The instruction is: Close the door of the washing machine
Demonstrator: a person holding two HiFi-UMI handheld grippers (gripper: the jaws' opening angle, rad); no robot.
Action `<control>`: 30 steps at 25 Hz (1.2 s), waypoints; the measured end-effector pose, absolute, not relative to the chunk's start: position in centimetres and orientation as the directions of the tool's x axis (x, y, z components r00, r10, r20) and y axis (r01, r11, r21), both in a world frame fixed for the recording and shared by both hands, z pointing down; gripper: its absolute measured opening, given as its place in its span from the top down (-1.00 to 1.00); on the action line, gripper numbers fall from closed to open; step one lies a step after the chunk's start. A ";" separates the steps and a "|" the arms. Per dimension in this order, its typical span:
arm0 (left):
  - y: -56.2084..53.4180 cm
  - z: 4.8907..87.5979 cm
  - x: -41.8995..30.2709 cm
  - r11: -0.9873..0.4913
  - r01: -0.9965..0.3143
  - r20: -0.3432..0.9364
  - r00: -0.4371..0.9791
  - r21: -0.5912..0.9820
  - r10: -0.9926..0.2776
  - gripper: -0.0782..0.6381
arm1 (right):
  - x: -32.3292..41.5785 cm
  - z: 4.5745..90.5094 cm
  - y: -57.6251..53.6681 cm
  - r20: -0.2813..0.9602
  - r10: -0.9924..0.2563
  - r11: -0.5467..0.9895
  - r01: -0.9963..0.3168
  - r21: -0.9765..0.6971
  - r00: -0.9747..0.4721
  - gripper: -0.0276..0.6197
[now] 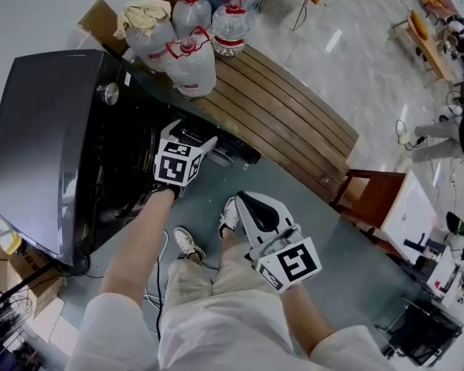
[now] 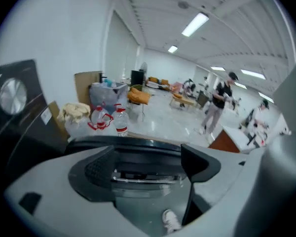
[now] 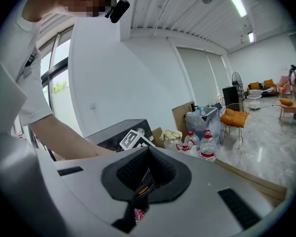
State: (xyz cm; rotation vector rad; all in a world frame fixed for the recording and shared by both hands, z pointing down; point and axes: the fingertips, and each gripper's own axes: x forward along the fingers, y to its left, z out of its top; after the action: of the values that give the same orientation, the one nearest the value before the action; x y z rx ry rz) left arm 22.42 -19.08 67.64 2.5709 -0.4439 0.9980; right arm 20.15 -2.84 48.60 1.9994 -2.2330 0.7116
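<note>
The black washing machine [image 1: 46,145] stands at the left of the head view, its front facing the bench. Its round dark door [image 1: 233,153] hangs swung out from the front. My left gripper [image 1: 210,147] is at that door with its jaws wide open. In the left gripper view the door's curved rim and chrome strip [image 2: 138,149] lie just past the left gripper [image 2: 148,164], and the pads [image 2: 96,169] do not press on it. My right gripper [image 1: 246,201] hovers apart over the floor; its pads [image 3: 138,174] meet with nothing held.
A slatted wooden bench [image 1: 294,122] runs behind the door, with several large water bottles [image 1: 209,37] at its far end. A brown chair [image 1: 371,199] stands to the right. The person's shoes [image 1: 187,242] are on the floor below the grippers. Cardboard boxes [image 1: 19,273] sit at the left.
</note>
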 end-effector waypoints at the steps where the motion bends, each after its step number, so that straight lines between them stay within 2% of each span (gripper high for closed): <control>1: -18.8 67.7 21.7 -0.841 -0.470 0.673 0.716 0.267 -0.187 -0.35 | 19.9 48.6 -2.9 0.345 -0.925 0.057 -0.954 -0.295 -0.162 0.93; 4: -17.5 68.5 20.2 -0.698 -0.565 0.626 0.750 0.439 -0.214 -0.35 | 19.4 48.6 -2.9 0.348 -0.920 0.074 -0.953 -0.293 -0.179 0.93; 6: -16.6 69.1 19.8 -0.653 -0.583 0.617 0.756 0.484 -0.218 -0.35 | 19.0 48.9 -2.8 0.353 -0.916 0.084 -0.953 -0.293 -0.190 0.93; 15: -15.3 70.7 17.2 -0.596 -0.674 0.675 0.683 0.437 -0.278 -0.33 | 17.5 49.2 -3.6 0.363 -0.895 0.155 -0.944 -0.290 -0.259 0.93; 18: -14.7 71.1 15.8 -0.599 -0.683 0.690 0.668 0.418 -0.280 -0.25 | 17.1 49.3 -3.9 0.365 -0.888 0.176 -0.940 -0.292 -0.280 0.93; 23: -14.2 71.2 14.1 -0.609 -0.678 0.682 0.673 0.412 -0.288 -0.24 | 15.7 49.3 -4.6 0.366 -0.869 0.231 -0.927 -0.296 -0.334 0.93; 30: -13.2 71.1 11.5 -0.600 -0.673 0.656 0.691 0.433 -0.302 -0.11 | 13.4 49.4 -5.6 0.365 -0.837 0.315 -0.904 -0.290 -0.408 0.93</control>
State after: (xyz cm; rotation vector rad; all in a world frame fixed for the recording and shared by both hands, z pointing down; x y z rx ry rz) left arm 11.55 -13.18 71.09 2.2158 -0.7423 0.7003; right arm 13.41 -5.60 49.45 1.6183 -2.4249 0.6861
